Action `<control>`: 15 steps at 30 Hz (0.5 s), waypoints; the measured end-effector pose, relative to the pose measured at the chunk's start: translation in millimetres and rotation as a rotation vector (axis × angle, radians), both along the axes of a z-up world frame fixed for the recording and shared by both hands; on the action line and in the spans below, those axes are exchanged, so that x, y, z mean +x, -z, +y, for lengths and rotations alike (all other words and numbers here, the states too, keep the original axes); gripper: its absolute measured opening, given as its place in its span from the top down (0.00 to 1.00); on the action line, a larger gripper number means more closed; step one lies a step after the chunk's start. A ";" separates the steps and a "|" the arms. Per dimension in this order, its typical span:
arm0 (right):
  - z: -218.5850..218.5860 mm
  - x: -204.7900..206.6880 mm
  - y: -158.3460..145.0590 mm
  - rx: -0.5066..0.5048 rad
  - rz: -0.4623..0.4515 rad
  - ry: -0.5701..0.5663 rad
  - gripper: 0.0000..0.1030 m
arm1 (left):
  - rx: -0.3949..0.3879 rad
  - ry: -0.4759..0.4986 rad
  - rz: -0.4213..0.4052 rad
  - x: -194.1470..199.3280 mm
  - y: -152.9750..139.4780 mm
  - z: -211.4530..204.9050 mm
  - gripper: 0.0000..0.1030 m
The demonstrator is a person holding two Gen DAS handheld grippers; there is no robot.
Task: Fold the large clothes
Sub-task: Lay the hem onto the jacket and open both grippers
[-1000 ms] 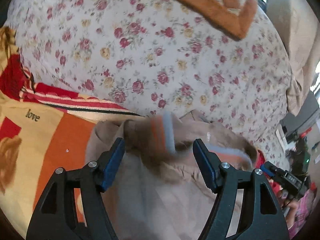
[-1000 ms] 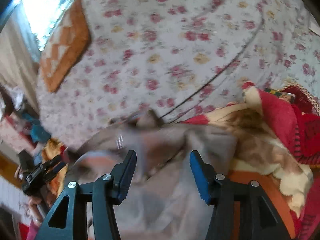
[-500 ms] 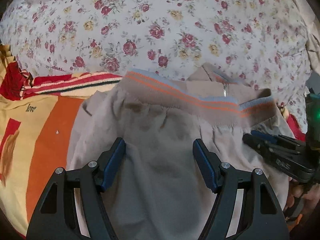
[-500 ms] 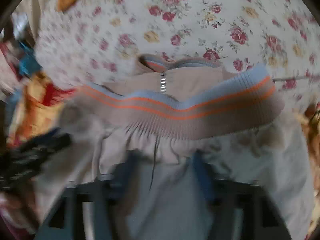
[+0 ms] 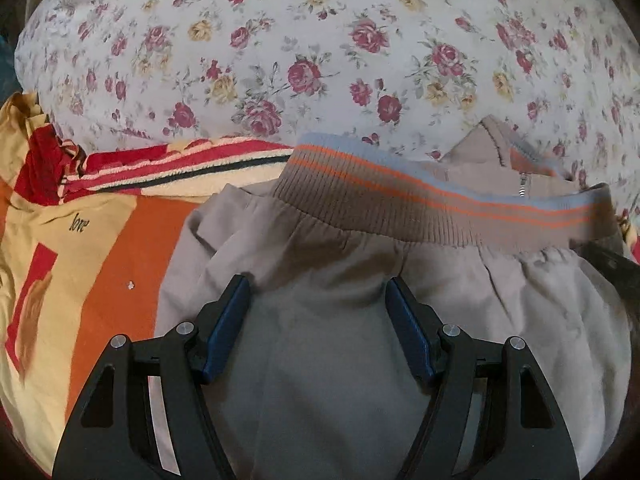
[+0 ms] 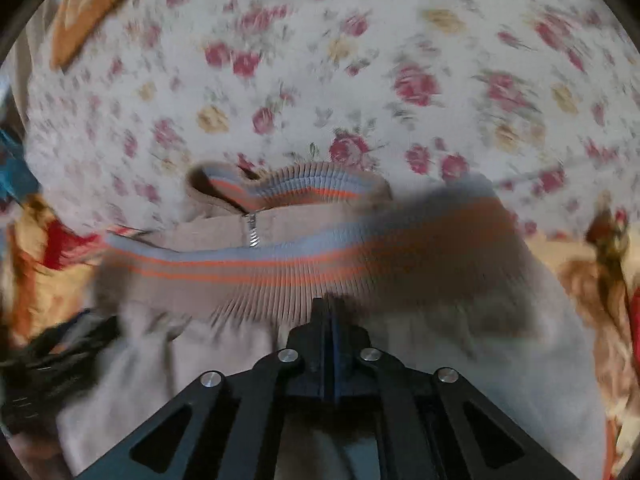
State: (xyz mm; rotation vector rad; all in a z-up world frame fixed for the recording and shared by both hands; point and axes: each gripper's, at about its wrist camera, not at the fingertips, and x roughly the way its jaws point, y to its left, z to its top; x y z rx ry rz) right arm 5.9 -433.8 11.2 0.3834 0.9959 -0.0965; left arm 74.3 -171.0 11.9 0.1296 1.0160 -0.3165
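Observation:
A beige zip jacket [image 5: 340, 340] lies on the bed, its ribbed hem band [image 5: 420, 208] with orange and blue stripes folded over towards the collar and zipper [image 5: 522, 188]. My left gripper [image 5: 318, 308] is open, its blue pads just above the jacket's fabric, holding nothing. In the right wrist view the same jacket [image 6: 500, 360] shows with the hem band [image 6: 300, 268] and zipper [image 6: 251, 232]. My right gripper [image 6: 328, 312] has its jaws together just below the hem band; whether fabric is pinched is hidden by blur.
A floral bedsheet [image 5: 320, 40] covers the bed beyond the jacket. An orange, yellow and red blanket [image 5: 80, 260] lies to the left. An orange patterned pillow [image 6: 92, 12] sits at the far left in the right wrist view.
The jacket's lower part was swung over, so the hem band now lies flat near the collar. My right gripper went from open to shut. The left gripper stayed open and moved closer.

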 end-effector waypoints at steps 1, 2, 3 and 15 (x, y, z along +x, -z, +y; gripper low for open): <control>-8.8 -15.8 -8.8 0.030 -0.007 0.009 0.65 | -0.023 0.004 0.009 -1.1 -2.6 3.4 0.31; -13.3 -27.2 -15.9 0.037 -0.015 0.014 0.52 | -0.058 0.009 0.019 -3.1 -6.7 8.6 0.31; -20.3 -43.0 -23.3 0.036 -0.028 0.021 0.36 | -0.094 0.013 0.027 -6.4 -11.9 15.2 0.31; -63.5 -180.1 -46.4 -0.079 -0.035 0.090 0.33 | -0.324 0.089 0.087 -93.2 -51.5 119.3 0.31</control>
